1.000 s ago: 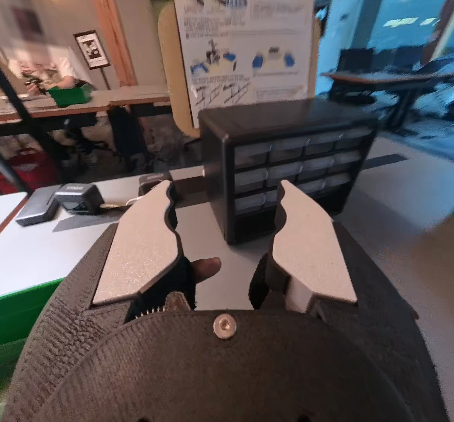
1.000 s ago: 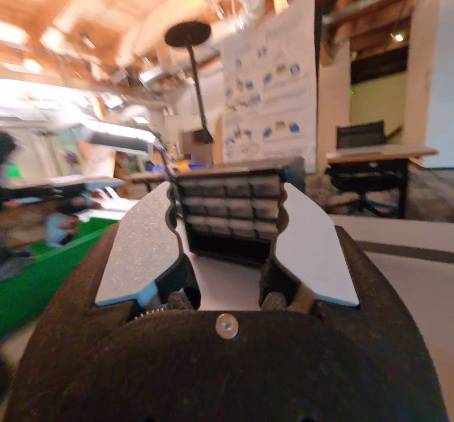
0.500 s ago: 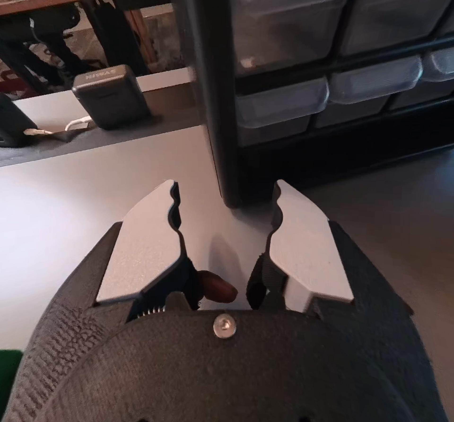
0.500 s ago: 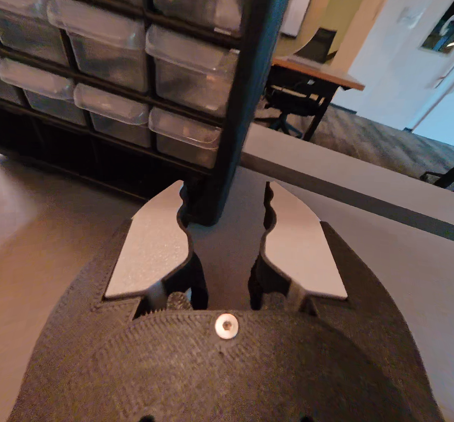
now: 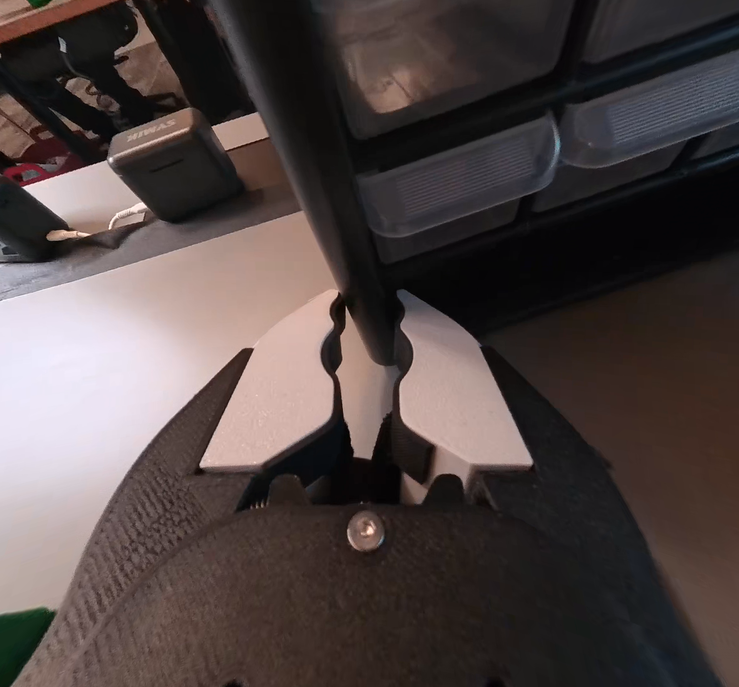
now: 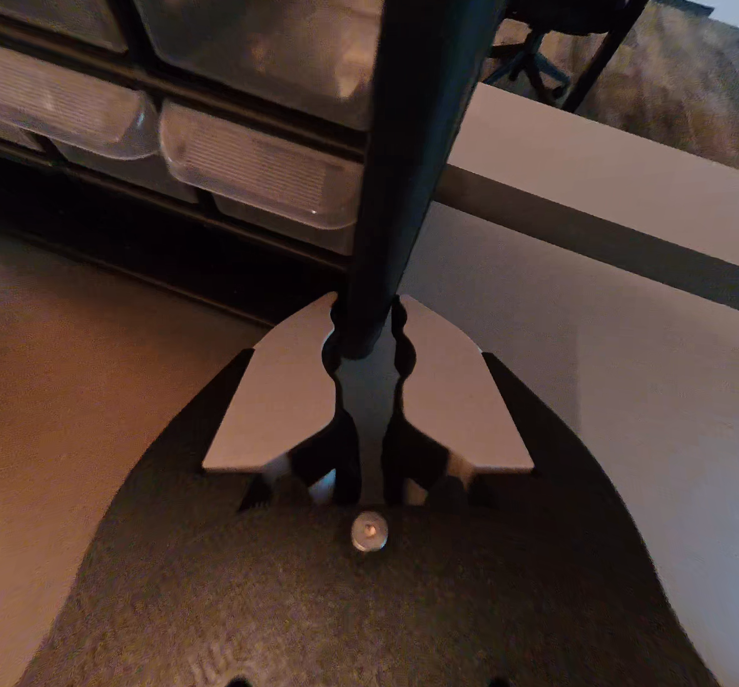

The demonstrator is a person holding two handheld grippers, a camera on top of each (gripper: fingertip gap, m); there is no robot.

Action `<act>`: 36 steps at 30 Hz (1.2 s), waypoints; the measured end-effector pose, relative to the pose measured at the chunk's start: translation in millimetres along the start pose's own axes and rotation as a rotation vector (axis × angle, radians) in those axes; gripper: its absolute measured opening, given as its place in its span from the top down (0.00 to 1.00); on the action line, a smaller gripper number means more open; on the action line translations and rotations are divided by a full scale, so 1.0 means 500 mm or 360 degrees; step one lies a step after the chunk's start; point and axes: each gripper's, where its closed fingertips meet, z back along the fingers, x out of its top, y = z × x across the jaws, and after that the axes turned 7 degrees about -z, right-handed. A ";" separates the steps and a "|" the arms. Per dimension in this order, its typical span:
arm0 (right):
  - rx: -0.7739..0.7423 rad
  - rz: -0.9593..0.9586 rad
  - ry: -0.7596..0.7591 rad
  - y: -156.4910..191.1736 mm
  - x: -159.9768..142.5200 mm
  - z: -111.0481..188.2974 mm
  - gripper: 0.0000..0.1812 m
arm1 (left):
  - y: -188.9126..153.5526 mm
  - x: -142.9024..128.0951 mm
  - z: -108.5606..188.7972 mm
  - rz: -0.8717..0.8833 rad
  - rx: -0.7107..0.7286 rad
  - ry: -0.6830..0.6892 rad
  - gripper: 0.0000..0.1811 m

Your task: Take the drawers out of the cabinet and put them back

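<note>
My left gripper (image 5: 367, 324) pinches the cabinet (image 5: 320, 172) at its left front corner — my right gripper (image 6: 366, 326) pinches the right one.

both wrist views look forward, close on opposite cabinet (image 5: 320, 148) corners.

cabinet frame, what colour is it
Black; the cabinet frame shows best in the left wrist view, where the left gripper closes on its corner post.
</note>
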 end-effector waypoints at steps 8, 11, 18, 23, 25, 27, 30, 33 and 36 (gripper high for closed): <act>0.0002 -0.0031 -0.0036 0.019 -0.035 0.066 0.88 | -0.029 -0.030 0.080 -0.0098 -0.0028 -0.0020 0.87; 0.0003 -0.0004 -0.0038 0.033 -0.057 0.107 0.88 | -0.043 -0.047 0.123 -0.0122 -0.0059 -0.0031 0.87; 0.0008 -0.0035 -0.0034 0.054 -0.101 0.186 0.88 | -0.084 -0.088 0.227 -0.0289 -0.0101 -0.0065 0.86; 0.0010 -0.0114 -0.0031 0.074 -0.130 0.239 0.88 | -0.098 -0.110 0.279 -0.0323 -0.0146 -0.0083 0.85; -0.0007 -0.0109 -0.0032 0.084 -0.143 0.262 0.88 | -0.101 -0.117 0.297 -0.0333 -0.0165 -0.0091 0.85; -0.0021 -0.0095 -0.0034 0.093 -0.153 0.282 0.88 | -0.105 -0.123 0.311 -0.0343 -0.0194 -0.0102 0.85; -0.0001 -0.0112 -0.0035 0.101 -0.164 0.302 0.88 | -0.109 -0.127 0.323 -0.0358 -0.0223 -0.0116 0.85; 0.0017 -0.0133 -0.0033 0.101 -0.165 0.303 0.88 | -0.109 -0.127 0.322 -0.0345 -0.0241 -0.0116 0.85; 0.0005 -0.0117 -0.0033 0.101 -0.165 0.302 0.88 | -0.107 -0.126 0.317 -0.0341 -0.0251 -0.0116 0.85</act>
